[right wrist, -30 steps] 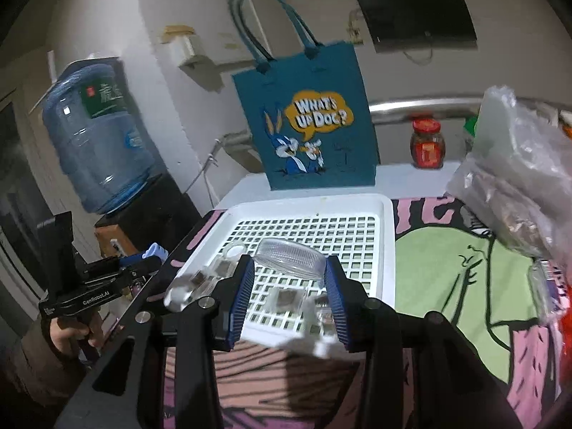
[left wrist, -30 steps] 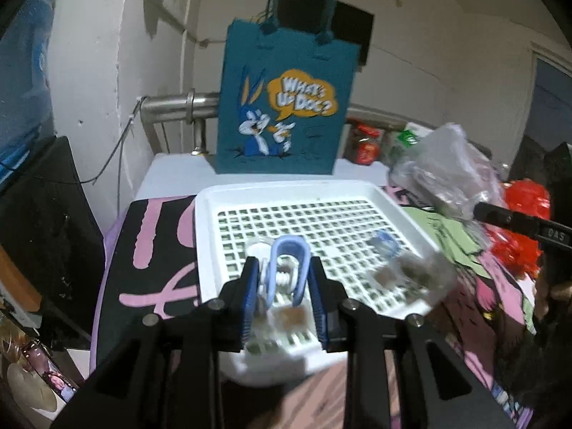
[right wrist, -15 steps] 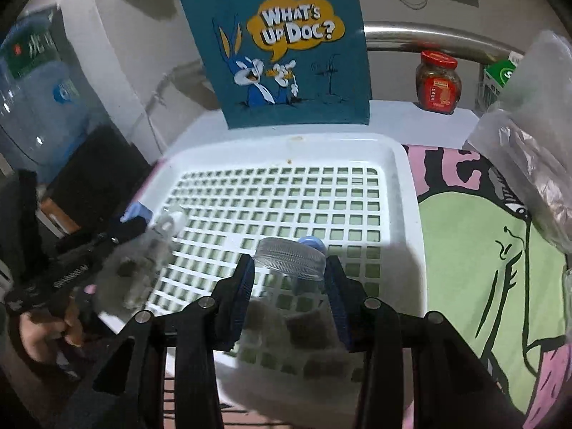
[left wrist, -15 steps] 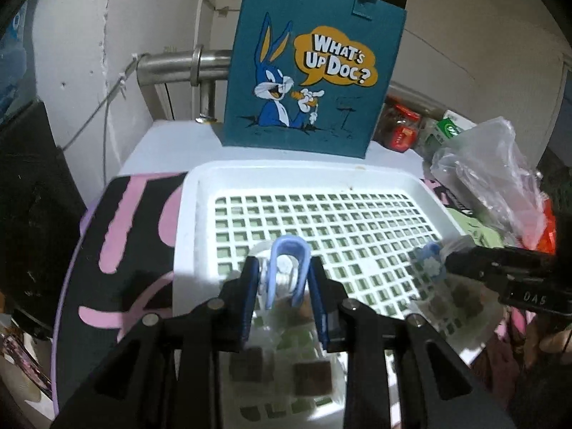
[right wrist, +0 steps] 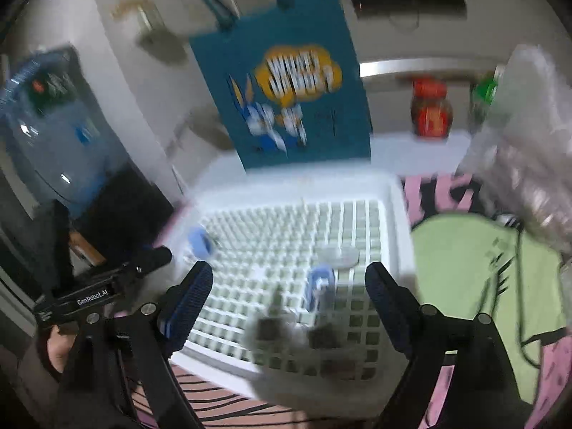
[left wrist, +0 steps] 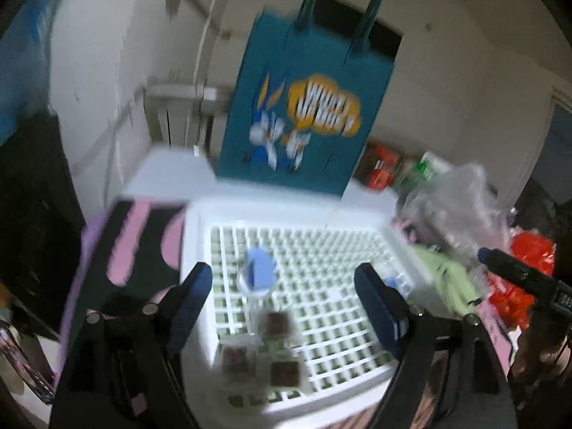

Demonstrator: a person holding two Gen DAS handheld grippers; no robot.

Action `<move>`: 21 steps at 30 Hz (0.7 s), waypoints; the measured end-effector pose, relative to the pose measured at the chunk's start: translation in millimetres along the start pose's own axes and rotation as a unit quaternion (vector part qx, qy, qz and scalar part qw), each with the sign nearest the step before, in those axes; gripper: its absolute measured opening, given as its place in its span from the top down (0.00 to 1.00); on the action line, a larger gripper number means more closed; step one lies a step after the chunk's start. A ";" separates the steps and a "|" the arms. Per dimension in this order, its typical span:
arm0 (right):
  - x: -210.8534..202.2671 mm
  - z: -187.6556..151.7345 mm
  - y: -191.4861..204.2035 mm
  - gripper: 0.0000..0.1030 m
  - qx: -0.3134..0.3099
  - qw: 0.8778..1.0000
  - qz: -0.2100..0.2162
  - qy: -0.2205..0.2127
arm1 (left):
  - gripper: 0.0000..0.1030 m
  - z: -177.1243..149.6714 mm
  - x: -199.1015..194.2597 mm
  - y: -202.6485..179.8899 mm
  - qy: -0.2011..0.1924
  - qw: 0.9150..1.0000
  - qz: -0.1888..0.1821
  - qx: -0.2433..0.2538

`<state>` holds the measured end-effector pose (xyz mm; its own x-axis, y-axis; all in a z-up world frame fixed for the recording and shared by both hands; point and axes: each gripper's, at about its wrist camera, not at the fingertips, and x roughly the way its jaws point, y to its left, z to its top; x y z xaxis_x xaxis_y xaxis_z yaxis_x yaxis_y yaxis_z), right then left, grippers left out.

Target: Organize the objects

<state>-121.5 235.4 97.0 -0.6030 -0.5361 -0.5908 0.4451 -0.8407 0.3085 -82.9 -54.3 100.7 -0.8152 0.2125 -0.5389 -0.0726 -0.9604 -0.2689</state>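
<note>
Two clear pouches with blue caps lie in the white slotted tray (left wrist: 193, 236): the left pouch (left wrist: 259, 307) rests just ahead of the left gripper (left wrist: 282, 296), between its fingers, and the right pouch (right wrist: 314, 307) likewise before the right gripper (right wrist: 287, 295). Both sets of jaws have just been opening and stand wide, pressing on nothing. These two placements look done; the clear plastic bag (right wrist: 529, 150), well to the right gripper's right, may hold more, though blur hides its contents.
</note>
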 end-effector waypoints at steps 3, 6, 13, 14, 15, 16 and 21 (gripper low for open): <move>-52.5 3.5 16.6 0.04 -0.021 0.997 -0.003 -0.068 | 0.15 3.5 -49.2 -12.0 -0.060 0.998 -0.012 0.024; -100.3 -5.6 36.4 0.00 -0.058 0.990 -0.007 -0.128 | 0.05 -4.6 -80.7 -23.4 -0.090 0.994 -0.003 0.055; -145.5 -51.8 68.1 0.00 -0.103 0.980 0.007 -0.171 | 0.04 -50.0 -94.7 -26.7 -0.072 0.996 0.000 0.053; -144.4 -58.2 70.1 0.00 -0.107 0.980 0.003 -0.170 | 0.04 -59.7 -89.1 -27.3 -0.054 0.997 0.004 0.053; -139.9 -66.2 72.3 0.00 -0.111 0.980 -0.004 -0.166 | 0.04 -69.1 -83.2 -28.4 -0.037 0.998 0.008 0.053; -132.6 -73.8 73.1 0.00 -0.114 0.981 -0.011 -0.156 | 0.04 -75.6 -81.4 -29.0 -0.029 0.998 0.010 0.055; -80.4 -99.4 63.9 0.00 -0.108 0.992 -0.039 -0.053 | 0.04 -107.3 -55.5 -38.9 0.034 0.996 0.034 0.074</move>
<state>21.3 232.5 90.1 -0.7027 -0.4848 -0.5208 0.5187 -0.8501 0.0914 26.8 -9.4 55.4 -0.7811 0.1538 -0.6051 -0.1073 -0.9878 -0.1125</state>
